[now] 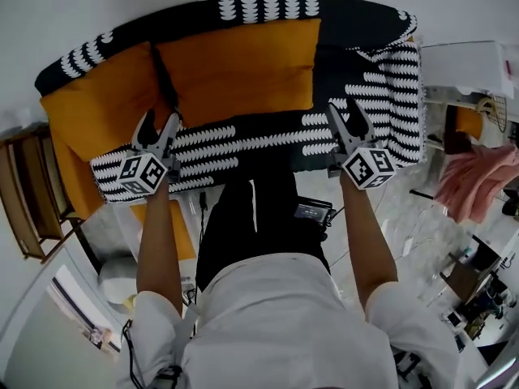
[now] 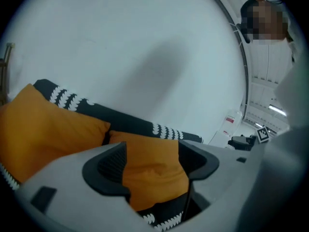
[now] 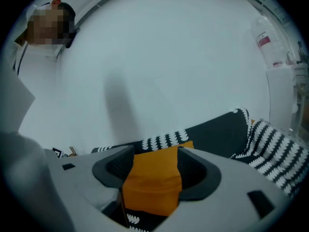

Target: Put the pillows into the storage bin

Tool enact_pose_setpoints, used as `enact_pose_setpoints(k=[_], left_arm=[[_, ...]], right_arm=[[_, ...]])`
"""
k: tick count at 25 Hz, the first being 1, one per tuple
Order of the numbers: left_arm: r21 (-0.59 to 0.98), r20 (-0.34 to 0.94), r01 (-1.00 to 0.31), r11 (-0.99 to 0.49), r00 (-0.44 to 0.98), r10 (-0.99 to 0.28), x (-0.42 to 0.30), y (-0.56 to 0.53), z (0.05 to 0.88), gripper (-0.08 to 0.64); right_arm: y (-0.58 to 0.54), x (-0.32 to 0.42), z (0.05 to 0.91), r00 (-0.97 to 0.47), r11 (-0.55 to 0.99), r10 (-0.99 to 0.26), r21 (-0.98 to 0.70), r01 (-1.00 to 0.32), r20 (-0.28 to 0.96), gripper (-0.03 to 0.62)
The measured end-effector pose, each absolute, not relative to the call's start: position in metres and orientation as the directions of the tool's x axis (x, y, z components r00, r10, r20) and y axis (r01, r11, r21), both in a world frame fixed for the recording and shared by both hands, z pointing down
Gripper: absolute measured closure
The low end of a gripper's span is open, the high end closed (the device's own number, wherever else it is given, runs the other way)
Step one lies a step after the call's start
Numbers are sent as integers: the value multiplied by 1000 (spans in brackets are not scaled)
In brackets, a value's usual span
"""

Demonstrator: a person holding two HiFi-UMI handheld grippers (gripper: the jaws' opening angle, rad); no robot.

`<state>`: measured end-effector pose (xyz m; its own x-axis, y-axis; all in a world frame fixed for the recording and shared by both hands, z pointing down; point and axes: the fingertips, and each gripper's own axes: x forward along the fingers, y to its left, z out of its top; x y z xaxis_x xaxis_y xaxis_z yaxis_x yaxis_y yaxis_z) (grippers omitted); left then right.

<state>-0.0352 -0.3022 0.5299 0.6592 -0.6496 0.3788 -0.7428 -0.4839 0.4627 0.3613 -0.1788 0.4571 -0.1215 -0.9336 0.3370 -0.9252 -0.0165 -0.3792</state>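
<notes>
Seen from above: a person stands at a sofa [image 1: 357, 23] draped w/ a black-and-white patterned throw [image 1: 243, 140]. Two plump orange fabric pillows lean upright against the backrest, side by side. One is a wide centre pillow [image 1: 235, 71]; the other, a left pillow [image 1: 97, 104], is tilted into the sofa's corner.

The left gripper [image 1: 159, 128] & right gripper [image 1: 347, 120] are held low over the front of the seat, one near each lower corner of the centre pillow. That's prob. so each can take one end of it. Both point toward the backrest & slightly down.

Left gripper view: jaws spread wide, nothing pinched. The centre pillow shows thru the gap, beyond the tips & not touched; the left pillow sits off to one side.

Right gripper view: jaws likewise apart & empty, w/ the same centre pillow framed between them, further back on the seat.

Both pillows are near the grippers but clear of them. No storage bin can be picked out in any view.
</notes>
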Motion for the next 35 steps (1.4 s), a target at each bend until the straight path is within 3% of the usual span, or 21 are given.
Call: enact_pose_setpoints(k=[8,15,26,35], left_arm=[[487,540,-782,-388,619,-570,-20,-344,660,226],[495,636,-790,-361,613,-470,-16,-348,731,199],[468,702,-833,-294,553,-448,-4,-383,792,195],[405,725,-879,-252,476,-498,-6,-392,808,192]], right_arm=[[-232,386,617,-216,-40,-840,-454,-890,498,304],[-256,400,697,-241,-59,-772,-444,-894,588,285],[-291,432,787,-283,-89,-689,-466,-881,667,253],[-308,424,811,-381,-66,-674,-565,-822,633,242]])
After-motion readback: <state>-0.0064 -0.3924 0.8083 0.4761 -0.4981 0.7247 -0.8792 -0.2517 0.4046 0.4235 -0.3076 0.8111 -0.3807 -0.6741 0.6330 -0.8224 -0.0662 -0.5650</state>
